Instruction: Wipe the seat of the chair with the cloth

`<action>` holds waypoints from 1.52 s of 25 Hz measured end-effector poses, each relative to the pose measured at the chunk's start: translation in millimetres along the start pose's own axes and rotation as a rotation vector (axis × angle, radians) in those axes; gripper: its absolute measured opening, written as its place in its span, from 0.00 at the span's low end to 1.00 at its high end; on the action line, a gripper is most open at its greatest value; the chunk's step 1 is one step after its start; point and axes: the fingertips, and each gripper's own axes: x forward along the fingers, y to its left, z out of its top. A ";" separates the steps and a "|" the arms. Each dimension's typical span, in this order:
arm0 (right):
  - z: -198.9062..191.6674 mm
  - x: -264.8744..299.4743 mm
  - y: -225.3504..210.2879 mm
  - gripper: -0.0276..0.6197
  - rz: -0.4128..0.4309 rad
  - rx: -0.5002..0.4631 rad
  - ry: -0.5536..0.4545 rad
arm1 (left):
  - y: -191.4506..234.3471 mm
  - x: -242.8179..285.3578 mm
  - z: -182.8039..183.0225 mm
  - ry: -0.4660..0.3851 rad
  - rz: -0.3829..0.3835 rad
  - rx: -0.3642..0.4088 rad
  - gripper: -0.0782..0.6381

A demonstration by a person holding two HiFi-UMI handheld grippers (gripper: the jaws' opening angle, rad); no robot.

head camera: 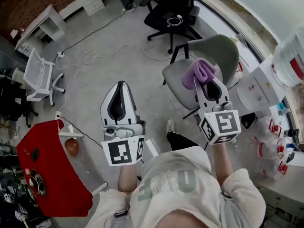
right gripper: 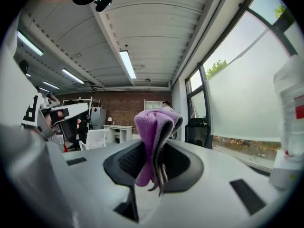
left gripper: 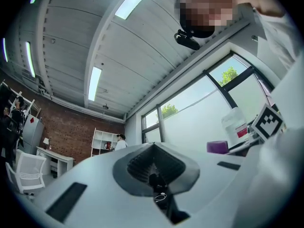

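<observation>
A grey office chair [head camera: 178,82] stands in front of me, its seat partly hidden by my right gripper [head camera: 205,78]. That gripper is shut on a purple cloth [head camera: 198,72], held above the seat. In the right gripper view the folded cloth [right gripper: 153,137] sticks up from between the closed jaws of the right gripper [right gripper: 153,159]. My left gripper [head camera: 120,87] hangs over the bare floor left of the chair, its jaws shut with nothing in them. The left gripper view points upward at ceiling and windows, with the left gripper [left gripper: 153,163] closed.
A black office chair [head camera: 173,11] stands behind the grey one, a white chair [head camera: 39,77] at the far left. A red table [head camera: 50,172] is at my lower left. Cables [head camera: 90,56] lie on the floor. A cluttered counter [head camera: 270,113] with a large white jug [head camera: 289,61] runs along the right.
</observation>
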 end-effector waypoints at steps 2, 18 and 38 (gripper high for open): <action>6.5 40.1 -24.2 0.18 -0.028 0.011 -0.005 | 9.0 50.5 -17.1 0.016 -0.013 -0.019 0.13; 8.4 231.5 -142.9 0.18 -0.378 0.077 0.009 | 23.2 341.9 -130.8 0.032 -0.353 -0.159 0.13; -36.5 204.8 -205.6 0.19 -0.987 0.233 0.080 | -97.1 472.4 -194.4 0.078 -0.959 -0.283 0.13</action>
